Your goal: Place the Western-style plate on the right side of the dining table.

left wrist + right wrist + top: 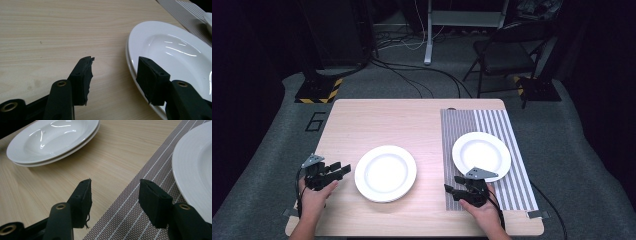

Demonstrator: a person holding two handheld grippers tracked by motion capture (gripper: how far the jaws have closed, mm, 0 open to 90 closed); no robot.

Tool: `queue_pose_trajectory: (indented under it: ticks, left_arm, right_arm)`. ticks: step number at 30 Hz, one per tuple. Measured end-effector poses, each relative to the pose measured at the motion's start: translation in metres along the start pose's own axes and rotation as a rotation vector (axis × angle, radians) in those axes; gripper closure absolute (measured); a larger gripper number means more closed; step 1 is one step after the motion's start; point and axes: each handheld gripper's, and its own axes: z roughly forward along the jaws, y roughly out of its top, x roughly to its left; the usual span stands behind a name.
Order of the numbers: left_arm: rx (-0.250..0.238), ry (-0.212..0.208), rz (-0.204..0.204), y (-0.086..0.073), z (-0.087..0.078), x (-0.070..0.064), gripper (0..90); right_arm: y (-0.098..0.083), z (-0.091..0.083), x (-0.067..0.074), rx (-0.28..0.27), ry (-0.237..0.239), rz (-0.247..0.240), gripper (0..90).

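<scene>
Far half of tabletop (412,117): bare wood, open for passing.
Centre front: stacked plates (385,173) block the way, two deep in the right gripper view.
Right side: striped placemat (507,192) carries a single plate (481,154); low obstacle.
Lane between stack and placemat: bare wood, free.
Left gripper (329,174): jaws apart with nothing between them, one jaw just over the stack's rim.
Right gripper (462,191): jaws apart over the placemat's edge, single plate just beside.
</scene>
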Motion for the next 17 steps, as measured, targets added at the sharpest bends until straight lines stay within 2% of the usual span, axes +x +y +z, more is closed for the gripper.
queue_pose_trajectory:
  ticks: [5, 7, 9, 11, 17]
  left_arm:
    - [-0.009, 0.054, -0.017, 0.0, 0.0, 0.011, 43.9]
    - [-0.002, 0.06, -0.029, -0.002, 0.0, 0.013, 43.3]
    - [0.0, 0.082, -0.015, -0.003, 0.002, 0.012, 42.5]
    - [0.004, 0.087, -0.002, -0.003, 0.003, 0.013, 41.8]
    - [0.032, 0.104, -0.001, -0.004, 0.008, 0.015, 39.1]
  right_arm:
    - [-0.003, 0.003, 0.001, 0.023, -0.004, -0.015, 43.4]
    - [-0.004, 0.003, 0.0, 0.025, -0.005, -0.019, 43.2]
    - [-0.004, 0.004, 0.0, 0.029, -0.009, -0.012, 42.9]
    - [-0.005, 0.005, -0.001, 0.029, -0.015, -0.013, 42.9]
    - [-0.009, 0.007, 0.0, 0.045, -0.035, -0.048, 41.6]
